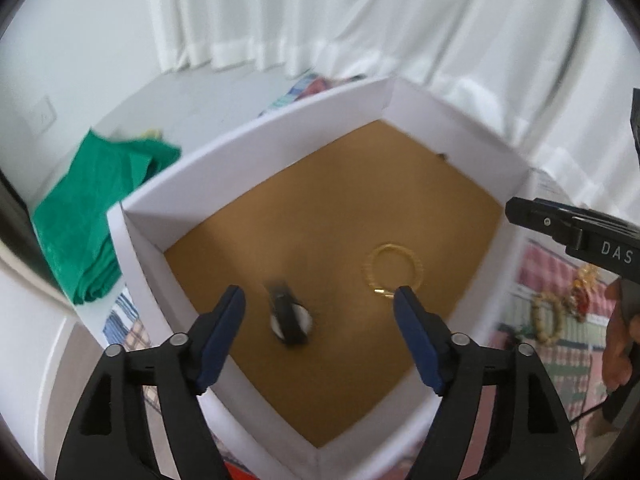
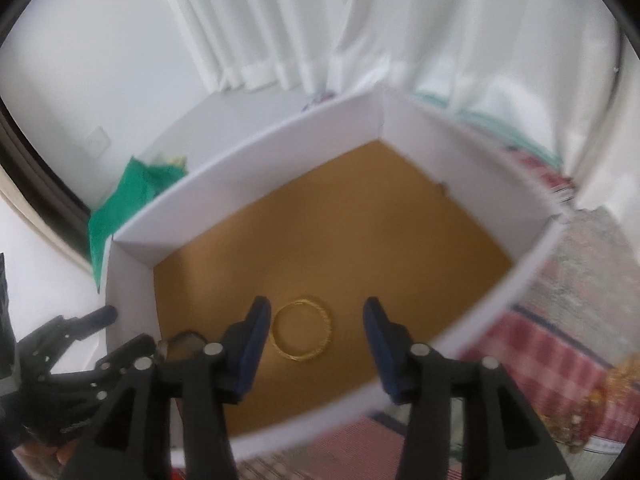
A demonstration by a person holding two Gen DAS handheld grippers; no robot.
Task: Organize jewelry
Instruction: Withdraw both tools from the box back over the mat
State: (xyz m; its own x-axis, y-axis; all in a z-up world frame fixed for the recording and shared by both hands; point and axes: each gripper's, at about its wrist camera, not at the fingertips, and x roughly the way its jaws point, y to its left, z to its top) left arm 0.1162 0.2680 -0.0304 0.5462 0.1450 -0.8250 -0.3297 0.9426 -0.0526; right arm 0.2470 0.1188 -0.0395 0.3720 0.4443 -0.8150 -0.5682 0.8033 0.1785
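A white box (image 1: 248, 152) with a brown floor fills both views. On its floor lie a black watch with a pale face (image 1: 288, 320), blurred, and a gold bangle (image 1: 418, 268). My left gripper (image 1: 320, 296) hangs open above the watch, with nothing between its blue pads. My right gripper (image 2: 317, 302) is open over the gold bangle (image 2: 326, 320), which lies below the gap and touches neither pad. The right view shows the watch (image 2: 182, 340) only partly, behind the left gripper (image 2: 128, 328). The right gripper (image 1: 560, 228) reaches in from the right edge of the left view.
More gold jewelry (image 1: 548, 318) and a red-and-gold piece (image 1: 584, 292) lie on a checked cloth (image 2: 552, 352) right of the box. A folded green cloth (image 1: 100, 208) sits left of it. White curtains (image 1: 320, 20) hang behind. A hand (image 1: 616, 344) holds the right gripper.
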